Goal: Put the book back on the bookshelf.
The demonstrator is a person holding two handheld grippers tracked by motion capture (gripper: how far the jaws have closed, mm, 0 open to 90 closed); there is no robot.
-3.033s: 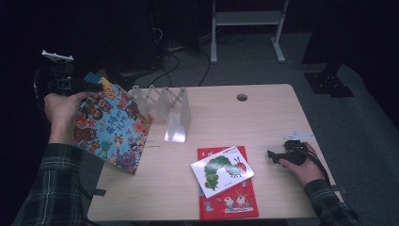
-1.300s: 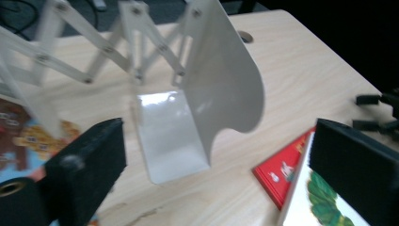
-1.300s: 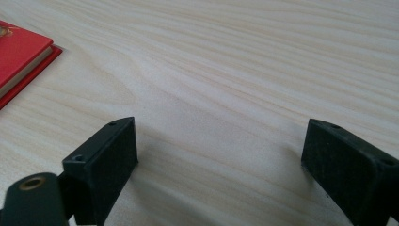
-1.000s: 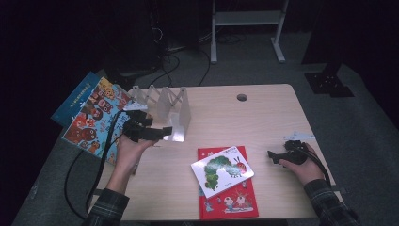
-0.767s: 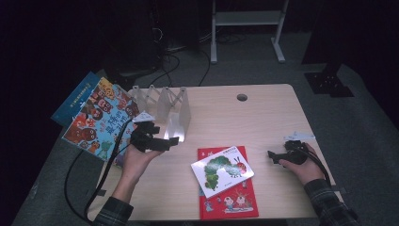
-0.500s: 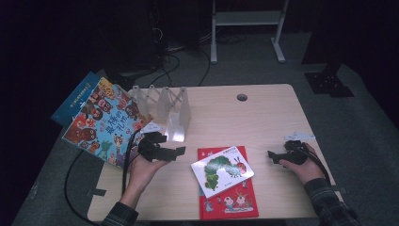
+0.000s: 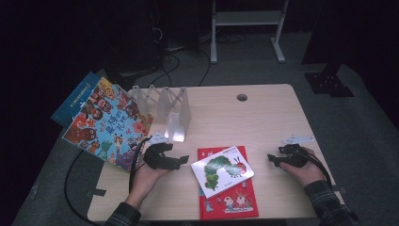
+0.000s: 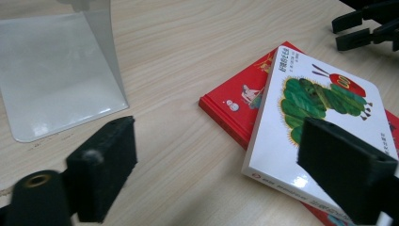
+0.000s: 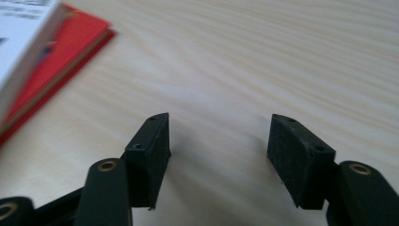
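A white caterpillar book (image 7: 222,170) lies askew on a red book (image 7: 228,200) at the table's front centre. My left gripper (image 7: 182,161) rests low on the table just left of them, open. Its jaws have just been closing a little with nothing pinched. In the left gripper view the left gripper (image 8: 219,141) faces the near corner of the white book (image 8: 320,108), which lies on the red book (image 8: 235,99). My right gripper (image 7: 273,160) sits on the table to the books' right. The right gripper (image 9: 219,141) is open over bare wood, its jaws just narrowed, nothing between them.
A clear folding book stand (image 7: 174,110) stands behind the left hand. A colourful picture book (image 7: 110,125) overhangs the table's left edge, with a blue book (image 7: 75,99) behind it. A cable hole (image 7: 242,97) is at the back. The table (image 7: 263,122) has free wood at right.
The left hand let go of the colourful book, then came down from beside the clear stand toward the front and the white book. The right hand has stayed put.
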